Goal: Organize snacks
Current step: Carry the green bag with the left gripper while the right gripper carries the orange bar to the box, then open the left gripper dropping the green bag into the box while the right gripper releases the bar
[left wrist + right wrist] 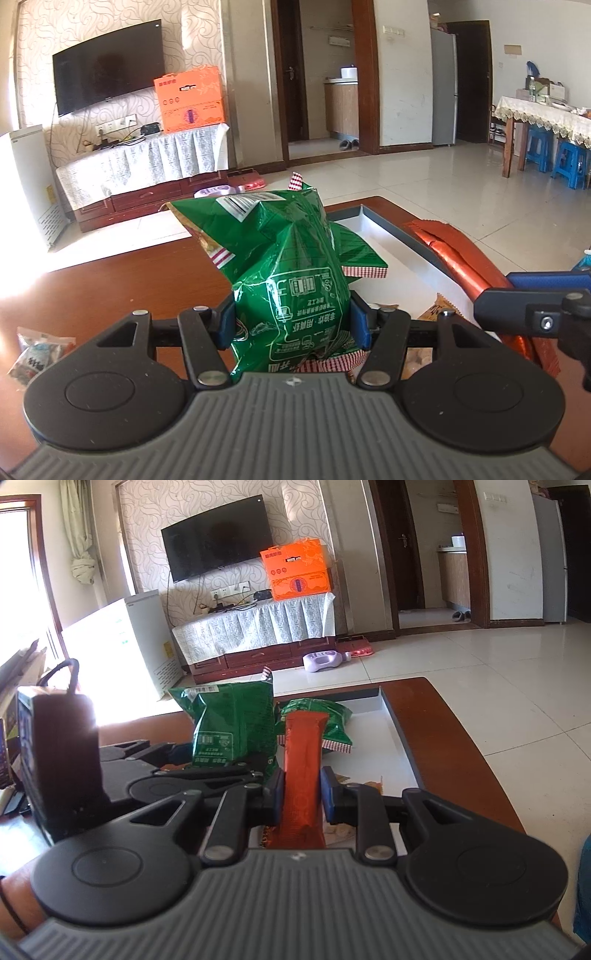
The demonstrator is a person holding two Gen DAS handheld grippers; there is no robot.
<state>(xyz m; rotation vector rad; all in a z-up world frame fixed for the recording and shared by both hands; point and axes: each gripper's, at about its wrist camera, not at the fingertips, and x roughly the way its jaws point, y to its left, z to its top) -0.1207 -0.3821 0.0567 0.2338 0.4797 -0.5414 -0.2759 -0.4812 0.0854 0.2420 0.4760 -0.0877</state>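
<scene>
My left gripper (292, 322) is shut on a green snack bag (284, 258), which stands upright between the blue pads above the brown table. My right gripper (302, 794) is shut on a long orange packet (303, 771) that points forward over the white tray (391, 738). A second green bag (325, 720) lies in the tray beyond the orange packet. In the left wrist view the orange packet (454, 251) and the right gripper's black arm sit at the right, over the tray (391, 251). The left-held green bag (236, 727) shows left of the orange packet.
A small snack packet (37, 350) lies on the brown table (129, 280) at the left. More small snacks (436, 310) lie in the tray's near end. A dark box (59, 746) stands at the table's left side. Beyond the table is tiled floor with a purple bottle (325, 661).
</scene>
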